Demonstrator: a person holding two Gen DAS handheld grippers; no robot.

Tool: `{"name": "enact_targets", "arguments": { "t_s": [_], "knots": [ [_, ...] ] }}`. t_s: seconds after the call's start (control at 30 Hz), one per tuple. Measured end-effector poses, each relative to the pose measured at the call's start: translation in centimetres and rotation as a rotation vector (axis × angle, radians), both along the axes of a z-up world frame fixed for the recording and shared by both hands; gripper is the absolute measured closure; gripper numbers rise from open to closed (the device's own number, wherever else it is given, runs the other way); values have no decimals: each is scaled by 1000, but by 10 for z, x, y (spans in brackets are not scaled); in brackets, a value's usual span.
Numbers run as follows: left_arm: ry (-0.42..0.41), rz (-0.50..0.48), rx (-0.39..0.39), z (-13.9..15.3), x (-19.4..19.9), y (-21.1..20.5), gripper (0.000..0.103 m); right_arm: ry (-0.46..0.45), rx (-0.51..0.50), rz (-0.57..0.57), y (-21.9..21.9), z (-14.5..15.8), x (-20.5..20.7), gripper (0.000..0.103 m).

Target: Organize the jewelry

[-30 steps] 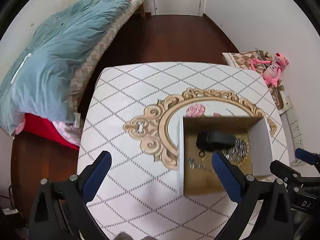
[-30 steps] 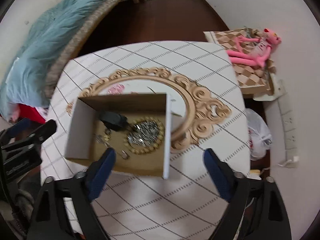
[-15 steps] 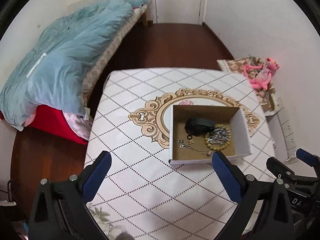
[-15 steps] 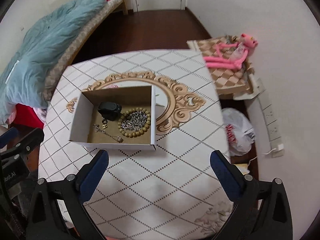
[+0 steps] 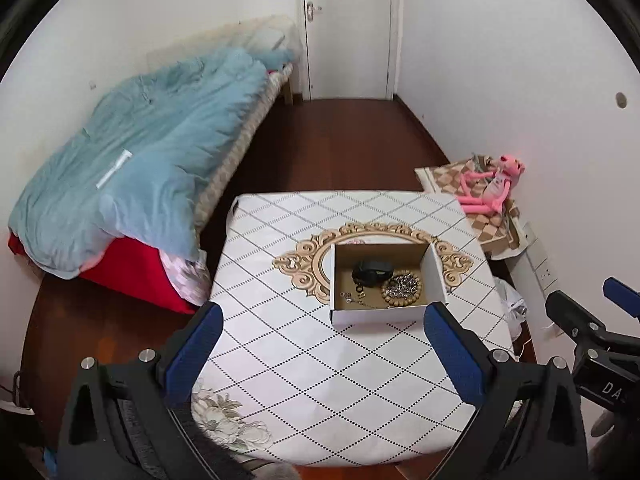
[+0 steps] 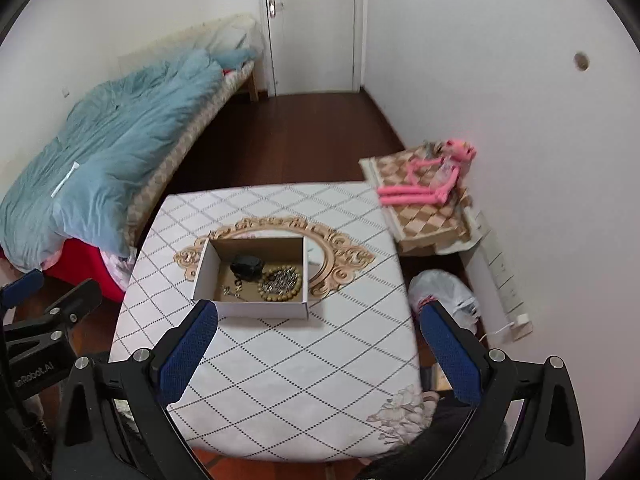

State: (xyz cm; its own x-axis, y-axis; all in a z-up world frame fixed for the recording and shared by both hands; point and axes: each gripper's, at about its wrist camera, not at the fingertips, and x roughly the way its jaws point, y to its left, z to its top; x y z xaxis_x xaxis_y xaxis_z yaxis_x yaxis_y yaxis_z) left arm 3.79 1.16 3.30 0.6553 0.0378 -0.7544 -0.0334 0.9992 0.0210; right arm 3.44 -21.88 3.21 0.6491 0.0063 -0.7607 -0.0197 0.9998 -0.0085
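An open cardboard box [image 5: 434,276] [image 6: 206,266] stands on the table [image 5: 304,368] [image 6: 280,368]. Inside lie a black item [image 5: 372,270] [image 6: 247,266], a wooden bead bracelet with a silver chain [image 5: 401,288] [image 6: 280,282] and small metal pieces [image 5: 352,298] [image 6: 231,290]. My left gripper [image 5: 320,350] is open and empty, held back well above the table's near edge. My right gripper [image 6: 318,348] is open and empty, likewise pulled back. Each gripper also shows in the other's view, the right one [image 5: 592,328] and the left one [image 6: 44,312].
A bed with a blue duvet [image 5: 132,168] [image 6: 100,152] stands to the left. A pink plush toy [image 5: 488,192] [image 6: 428,184] lies on a chequered box at the right wall. A white plastic bag [image 6: 444,296] sits on the floor. A closed door [image 5: 348,28] is at the back.
Both grippers have pulled back and up from the box, so the box looks smaller and the whole room has come into view. Both stay open and empty.
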Motion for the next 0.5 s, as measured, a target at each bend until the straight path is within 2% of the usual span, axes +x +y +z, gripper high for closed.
{"name": "enact_targets", "arguments": {
  "t_s": [0.23,0.5],
  "knots": [
    [-71,-6,7,32,-36,-3,1,-70,-2,-1,-2,34,-37,1],
    [-74,4,-27,40,-51,1,1,-112,-35,17,5,55,-61,0]
  ]
}}
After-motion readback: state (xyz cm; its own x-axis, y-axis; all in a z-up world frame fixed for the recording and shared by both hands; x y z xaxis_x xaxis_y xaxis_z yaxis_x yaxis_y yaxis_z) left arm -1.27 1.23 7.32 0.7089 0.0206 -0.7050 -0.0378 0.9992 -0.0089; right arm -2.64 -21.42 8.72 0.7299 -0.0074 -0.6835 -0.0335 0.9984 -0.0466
